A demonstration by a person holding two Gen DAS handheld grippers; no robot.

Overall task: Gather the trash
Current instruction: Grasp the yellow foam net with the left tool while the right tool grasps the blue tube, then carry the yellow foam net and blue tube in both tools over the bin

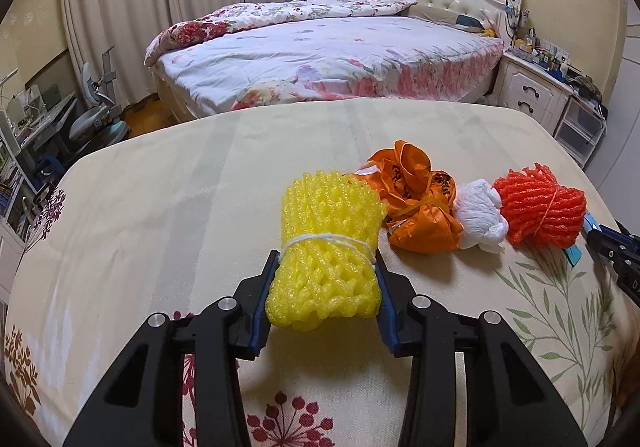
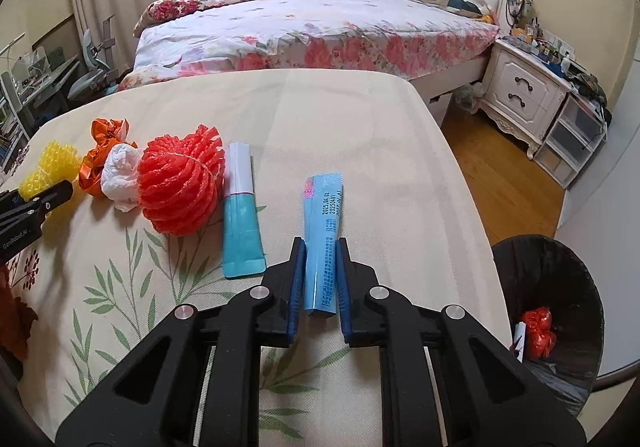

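Note:
A yellow foam net (image 1: 328, 215) tied with white string lies on the cloth-covered table (image 1: 160, 207). My left gripper (image 1: 326, 257) is shut on its near end, and the pads squeeze it from both sides. To its right lie an orange plastic wrapper (image 1: 416, 199), a white tissue wad (image 1: 482, 215) and a red foam net (image 1: 540, 207). In the right wrist view my right gripper (image 2: 320, 243) is shut on a light blue printed packet (image 2: 323, 207) that lies flat on the cloth. A teal and white packet (image 2: 242, 215) lies just left of it, beside the red foam net (image 2: 180, 183).
A black-lined trash bin (image 2: 560, 287) stands on the floor off the table's right edge, holding a red wad (image 2: 538, 331). Beyond the table are a bed (image 2: 320, 31) and a white nightstand (image 2: 520, 87). A desk and chair (image 1: 96, 115) stand far left.

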